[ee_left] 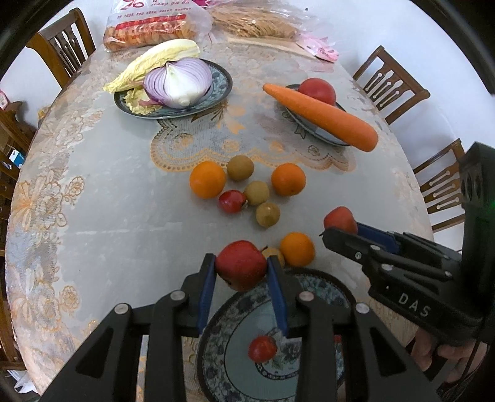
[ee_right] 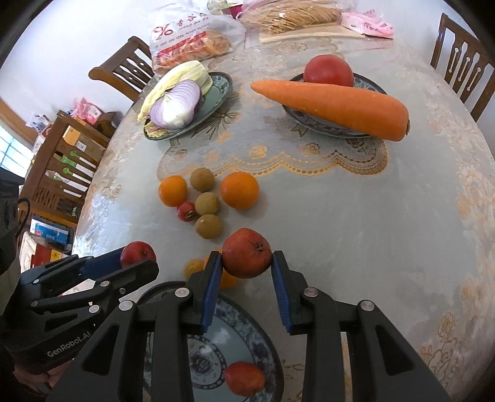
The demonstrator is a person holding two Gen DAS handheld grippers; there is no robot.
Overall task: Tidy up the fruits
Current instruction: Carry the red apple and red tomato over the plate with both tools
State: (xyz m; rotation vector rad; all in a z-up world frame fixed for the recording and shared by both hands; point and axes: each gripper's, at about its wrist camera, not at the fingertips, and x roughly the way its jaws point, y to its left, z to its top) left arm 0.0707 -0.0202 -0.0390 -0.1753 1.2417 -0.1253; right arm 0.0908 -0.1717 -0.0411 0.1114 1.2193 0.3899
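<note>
My left gripper is shut on a red hawthorn-like fruit and holds it above the far rim of a blue patterned plate. One small red fruit lies in that plate. My right gripper is shut on another red fruit, also over the plate's far edge; it shows in the left wrist view too. Loose on the table lie oranges, several brownish longans and a small red fruit.
A plate with halved red onion and cabbage stands far left. A plate with a carrot and tomato stands far right. Bagged bread and noodles lie at the back. Wooden chairs ring the oval table.
</note>
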